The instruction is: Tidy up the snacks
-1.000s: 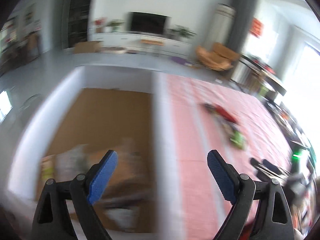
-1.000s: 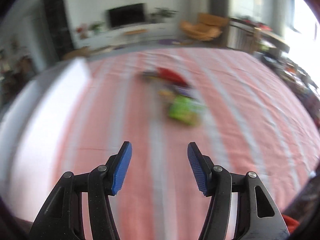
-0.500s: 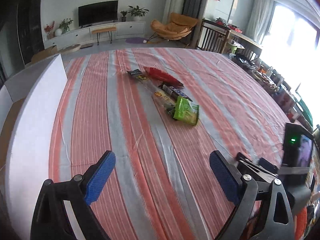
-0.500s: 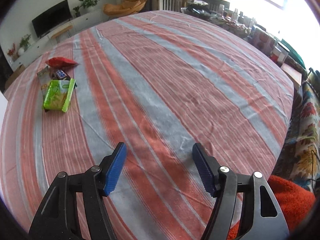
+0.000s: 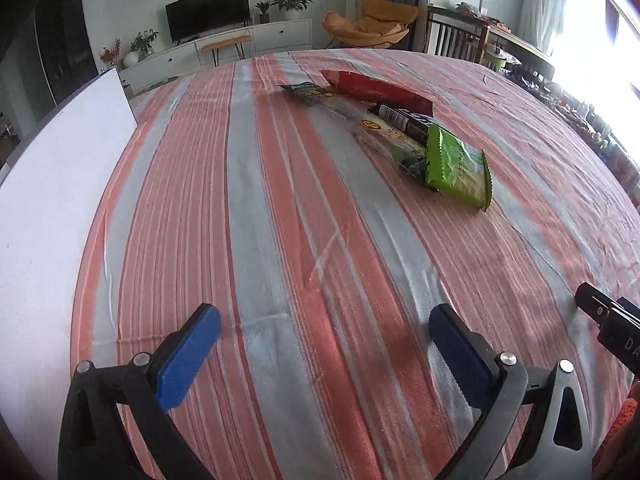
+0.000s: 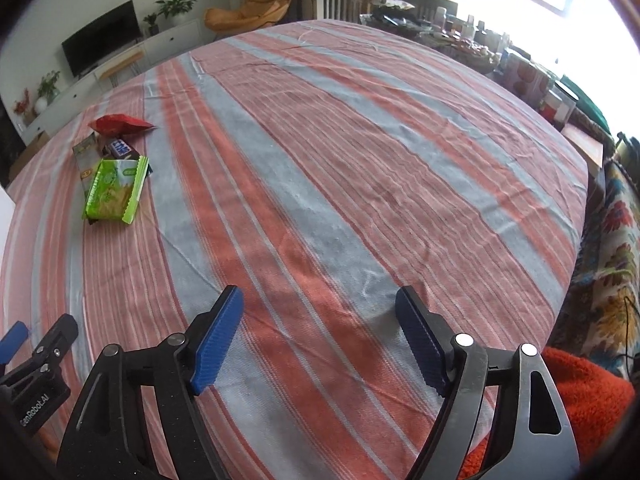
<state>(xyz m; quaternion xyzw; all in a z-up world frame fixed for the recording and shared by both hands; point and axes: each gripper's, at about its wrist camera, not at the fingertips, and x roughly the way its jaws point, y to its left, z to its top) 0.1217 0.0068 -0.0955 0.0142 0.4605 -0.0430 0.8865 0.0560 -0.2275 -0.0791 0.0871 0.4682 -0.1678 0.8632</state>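
Spreading across both views, the striped surface (image 5: pixel 304 216) carries a small cluster of snacks well ahead of your left claw (image 5: pixel 324 340) and far off to the left of your right claw (image 6: pixel 320 320); both claws hover with fingers wide apart, holding nothing. At the left edge stands a white box wall (image 5: pixel 52 208), likely your container, but its inside is hidden, so you cannot tell what it holds. Largest of the snacks is the red packet (image 5: pixel 376 90) at the far end, probably light and crinkly; pinch it across the flat middle. Next, the long clear-wrapped strip (image 5: pixel 360 124) looks floppy, so take it near the centre. Overlapping it, the green packet (image 5: pixel 456 166) sits nearest you: thin, slippery film, best gripped by its crimped edge. Smallest, the dark bar (image 5: pixel 404 120) seems stiff; clamp across its width.
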